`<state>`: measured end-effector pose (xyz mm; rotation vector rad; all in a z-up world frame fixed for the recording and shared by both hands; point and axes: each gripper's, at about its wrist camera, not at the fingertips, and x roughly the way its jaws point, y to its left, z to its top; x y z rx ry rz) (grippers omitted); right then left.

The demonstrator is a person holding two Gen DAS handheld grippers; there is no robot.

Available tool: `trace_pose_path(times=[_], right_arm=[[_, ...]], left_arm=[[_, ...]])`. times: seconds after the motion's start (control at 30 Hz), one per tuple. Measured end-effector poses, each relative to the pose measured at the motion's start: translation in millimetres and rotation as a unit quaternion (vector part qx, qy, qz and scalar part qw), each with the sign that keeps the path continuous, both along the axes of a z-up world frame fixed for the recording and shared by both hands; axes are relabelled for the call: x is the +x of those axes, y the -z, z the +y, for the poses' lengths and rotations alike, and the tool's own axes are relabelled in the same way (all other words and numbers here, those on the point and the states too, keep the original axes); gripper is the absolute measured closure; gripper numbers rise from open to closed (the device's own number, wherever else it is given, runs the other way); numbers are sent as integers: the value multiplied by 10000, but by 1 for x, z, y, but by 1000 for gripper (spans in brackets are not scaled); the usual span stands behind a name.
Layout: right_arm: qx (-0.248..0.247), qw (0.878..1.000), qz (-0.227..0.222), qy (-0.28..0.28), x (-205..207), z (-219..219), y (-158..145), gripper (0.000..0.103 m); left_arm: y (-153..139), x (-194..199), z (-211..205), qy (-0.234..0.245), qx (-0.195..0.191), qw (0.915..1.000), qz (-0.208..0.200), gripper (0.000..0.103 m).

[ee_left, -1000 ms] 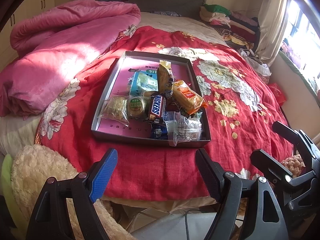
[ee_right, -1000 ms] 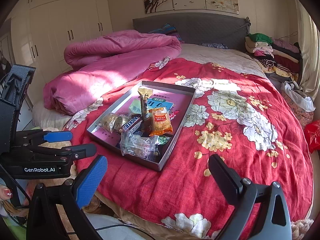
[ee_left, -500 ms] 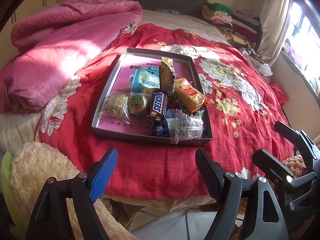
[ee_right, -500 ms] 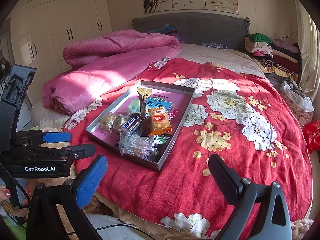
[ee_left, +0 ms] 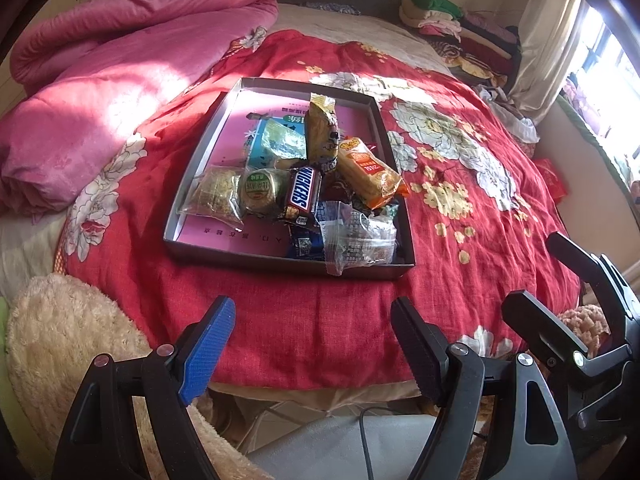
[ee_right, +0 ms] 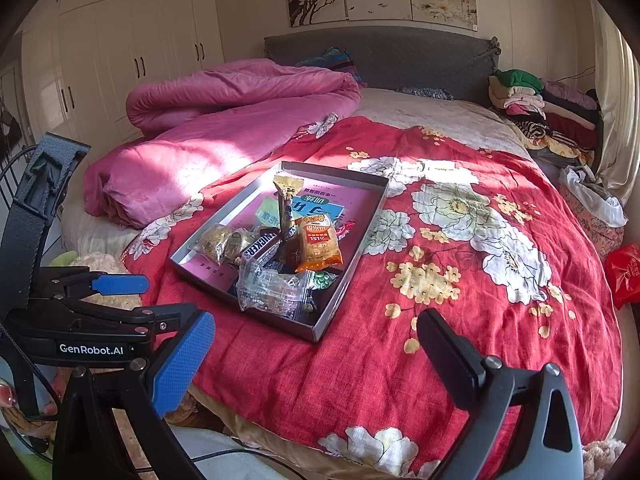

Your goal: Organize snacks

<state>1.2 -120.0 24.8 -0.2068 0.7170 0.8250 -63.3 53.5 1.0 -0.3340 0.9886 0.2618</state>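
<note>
A shallow grey tray [ee_left: 200, 148] with a pink floor lies on the red floral bedspread and also shows in the right wrist view [ee_right: 348, 264]. Piled in it are a Snickers bar [ee_left: 303, 193], an orange snack pack [ee_left: 370, 170], an upright yellow pack [ee_left: 321, 128], a round green-label cake [ee_left: 258, 190], a clear pack of cakes [ee_left: 214, 196], a clear bag [ee_left: 358, 236] at the near right corner and a blue packet [ee_left: 276, 140]. My left gripper [ee_left: 312, 344] is open and empty, short of the tray's near edge. My right gripper [ee_right: 312, 354] is open and empty, off the bed's near edge.
A rolled pink quilt [ee_left: 104, 80] lies left of the tray. Folded clothes [ee_right: 536, 108] are stacked at the bed's far right by the grey headboard [ee_right: 384, 56]. A fluffy cream rug [ee_left: 60, 340] lies at the lower left. White wardrobes [ee_right: 132, 48] stand to the left.
My left gripper has edged forward towards the tray, which now looks a little nearer. My right gripper has barely moved. Both stay open.
</note>
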Motion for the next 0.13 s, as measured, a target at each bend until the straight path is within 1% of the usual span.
trace_pose_path(times=[0.13], right_arm=[[0,10000,0,45,2,-1,0,1]], left_arm=[[-7,-1,7,-70,-229,9992,-320,22]])
